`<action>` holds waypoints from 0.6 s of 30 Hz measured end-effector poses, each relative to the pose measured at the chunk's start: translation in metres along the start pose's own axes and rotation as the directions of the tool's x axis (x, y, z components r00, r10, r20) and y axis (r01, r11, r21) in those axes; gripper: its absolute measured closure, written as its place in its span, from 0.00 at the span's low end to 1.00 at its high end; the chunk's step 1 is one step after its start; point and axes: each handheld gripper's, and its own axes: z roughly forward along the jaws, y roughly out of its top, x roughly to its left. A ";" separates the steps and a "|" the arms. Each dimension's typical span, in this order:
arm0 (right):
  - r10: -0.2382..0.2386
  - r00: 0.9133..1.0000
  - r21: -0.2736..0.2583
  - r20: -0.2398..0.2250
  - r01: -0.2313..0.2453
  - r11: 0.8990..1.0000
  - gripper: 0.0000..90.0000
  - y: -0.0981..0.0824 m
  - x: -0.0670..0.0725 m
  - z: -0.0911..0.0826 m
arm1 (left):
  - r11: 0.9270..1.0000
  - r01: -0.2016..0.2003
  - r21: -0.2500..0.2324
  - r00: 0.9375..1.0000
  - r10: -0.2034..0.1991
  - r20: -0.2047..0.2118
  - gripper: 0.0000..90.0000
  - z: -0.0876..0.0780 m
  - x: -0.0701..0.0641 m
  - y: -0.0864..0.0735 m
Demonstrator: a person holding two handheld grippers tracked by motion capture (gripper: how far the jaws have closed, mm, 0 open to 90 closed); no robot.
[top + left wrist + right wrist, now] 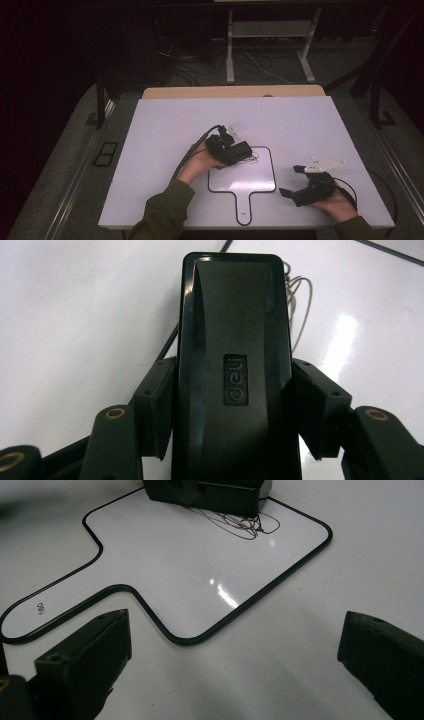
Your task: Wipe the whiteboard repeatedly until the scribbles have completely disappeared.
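A small paddle-shaped whiteboard (265, 177) with a black rim and a handle lies flat on the white table. Thin pen scribbles (251, 159) mark its upper left corner. My left gripper (227, 147) is shut on a black board eraser (240, 151), which sits at that corner right beside the scribbles. In the left gripper view the eraser (232, 340) is clamped between the left gripper's (235, 405) two pads, with the scribbles (297, 300) just past its far right edge. My right gripper (290, 180) rests at the front right, open, its jaws (235, 635) wide apart over bare table, facing the whiteboard (190, 570) and eraser (220, 492).
The white tabletop (165, 130) reaches well beyond the whiteboard on all sides. A wooden edge (235, 91) shows behind it. Cables (200, 70) and metal stand legs (230, 50) lie on the dark floor beyond the table.
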 end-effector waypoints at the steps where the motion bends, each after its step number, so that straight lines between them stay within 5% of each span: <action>1: 0.000 1.000 0.000 0.000 0.000 1.000 0.00 0.000 0.000 0.000 | 1.000 -0.022 0.000 1.000 0.022 -0.002 0.43 0.000 0.000 0.001; 11: 0.000 1.000 0.001 0.000 0.000 1.000 0.00 0.000 0.000 0.000 | 0.997 -0.080 0.012 0.997 0.079 0.020 0.43 0.005 -0.013 0.010; 18: -0.001 1.000 0.003 -0.001 0.001 1.000 0.00 0.000 0.000 0.000 | 0.997 -0.079 0.013 0.997 0.078 0.025 0.43 0.006 -0.014 0.012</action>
